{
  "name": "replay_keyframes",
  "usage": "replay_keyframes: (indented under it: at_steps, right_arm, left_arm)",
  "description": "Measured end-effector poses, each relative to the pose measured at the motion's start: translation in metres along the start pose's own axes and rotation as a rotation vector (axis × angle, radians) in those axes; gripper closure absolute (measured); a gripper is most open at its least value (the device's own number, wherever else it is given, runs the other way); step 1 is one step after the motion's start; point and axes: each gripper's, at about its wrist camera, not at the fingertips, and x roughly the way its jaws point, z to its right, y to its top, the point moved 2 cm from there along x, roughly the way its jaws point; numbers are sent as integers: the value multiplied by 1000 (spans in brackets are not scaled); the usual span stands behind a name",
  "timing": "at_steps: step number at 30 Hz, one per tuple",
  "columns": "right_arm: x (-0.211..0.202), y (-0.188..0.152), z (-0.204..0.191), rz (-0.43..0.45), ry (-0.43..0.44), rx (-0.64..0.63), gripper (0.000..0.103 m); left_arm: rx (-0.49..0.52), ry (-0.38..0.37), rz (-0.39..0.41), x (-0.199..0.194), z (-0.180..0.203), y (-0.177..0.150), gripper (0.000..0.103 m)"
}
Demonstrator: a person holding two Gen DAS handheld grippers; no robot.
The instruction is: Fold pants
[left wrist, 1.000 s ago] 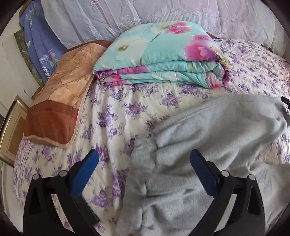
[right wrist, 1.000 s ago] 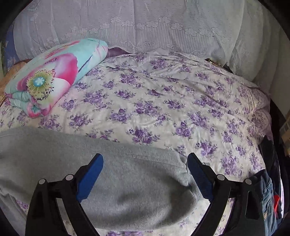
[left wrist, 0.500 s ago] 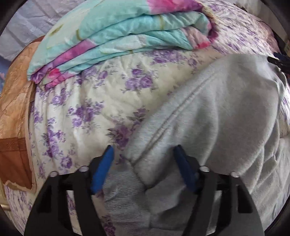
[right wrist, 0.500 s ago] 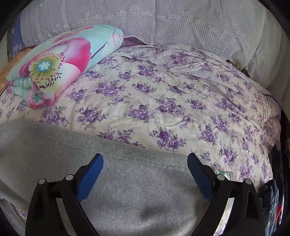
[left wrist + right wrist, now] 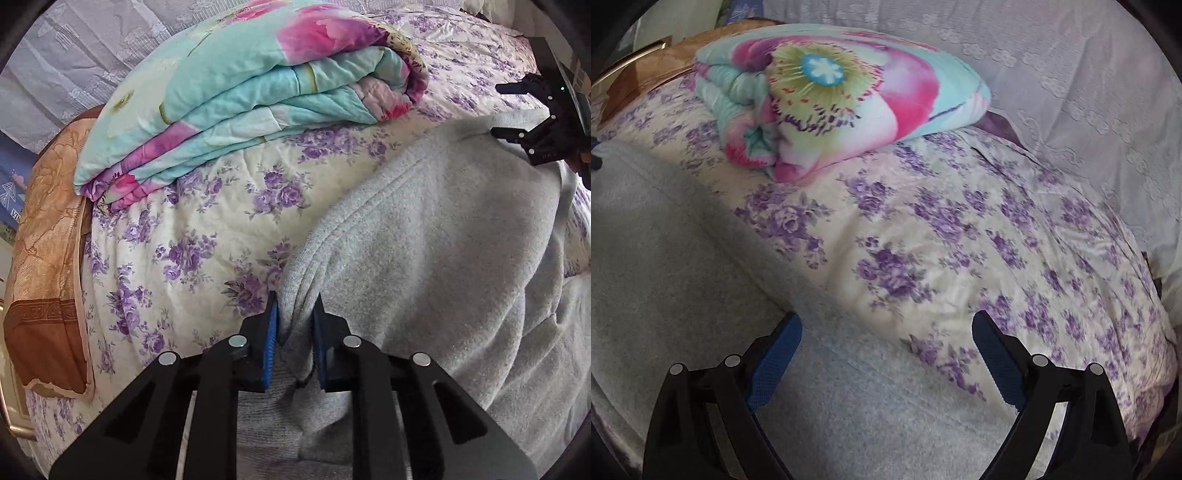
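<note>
Grey pants [image 5: 424,240] lie spread across the floral bedspread [image 5: 192,236], below a folded quilt [image 5: 258,96]. Left gripper [image 5: 294,325] pinches the seamed edge to lift it; right gripper [image 5: 886,354], jaws wide but closing, straddles the fabric edge for a matching hold.

Daylit floral bed [image 5: 960,236], lace curtain [image 5: 1071,74]

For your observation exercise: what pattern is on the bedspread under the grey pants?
Cream bedspread with purple flower clusters, clearest in the right wrist view.
</note>
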Motion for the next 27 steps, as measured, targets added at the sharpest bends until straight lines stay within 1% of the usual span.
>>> replay_keyframes:
  at_steps: [1,2,3,4,5,6,7,10,11,12,13,14,15,16,17,18,19,20,21,22,23,25,27]
  right_arm:
    - [5,1,-5,-27,76,-11,45]
    - [8,2,-11,-55,162,-16,82]
    - [6,3,-18,-54,158,-44,88]
    - [4,3,-25,-49,129,-84,93]
    - [2,5,-26,-41,118,-82,96]
    - [-1,7,-21,-36,122,-46,97]
    - [-5,12,-15,-13,108,-16,98]
    - [-19,30,6,75,47,78,98]
    - [-14,33,8,77,38,103,98]
    - [-3,35,7,56,27,109,98]
    - [11,32,1,20,17,100,96]
    - [27,26,-6,-30,6,87,90]
    - [34,23,-12,-14,-35,63,86]
    - [32,22,-17,19,-123,22,71]
    - [28,22,-16,26,-220,4,40]
    - [21,21,-10,32,-220,20,32]
    - [14,20,-2,26,-146,50,32]
    - [4,18,9,27,-84,84,32]
    - [-8,14,21,39,-82,108,31]
    - [-20,11,31,55,-98,120,30]
    - [-31,6,41,72,-101,127,22]
    - [-42,-2,59,80,-112,138,9]
    - [-39,-9,69,53,-111,140,9]
  left_arm:
    - [-2,-2,0,0,1,0,87]
    - [-3,-4,3,0,2,0,88]
    - [-5,-5,6,1,1,0,90]
    - [-6,4,10,1,2,0,91]
    - [-9,18,17,5,2,2,93]
    - [-23,38,27,6,0,4,93]
    - [-51,51,41,5,-3,8,93]
    - [-123,38,91,-2,-16,22,93]
    - [-137,45,112,-3,-19,26,93]
    - [-145,56,118,0,-21,29,93]
    - [-149,60,100,8,-22,30,92]
    - [-150,65,69,18,-23,30,91]
    - [-150,78,44,29,-23,28,88]
    - [-140,105,28,38,-22,26,81]
    - [-133,129,17,42,-22,24,73]
    - [-144,140,17,42,-24,24,70]
    - [-171,127,20,37,-27,24,66]
    - [-198,99,20,30,-32,24,63]
    - [-222,65,23,22,-38,23,57]
    - [-246,46,35,13,-45,22,40]
    - [-267,46,61,4,-51,20,26]
    - [-281,37,102,-11,-60,17,20]
    - [-263,-30,92,-15,-63,15,17]
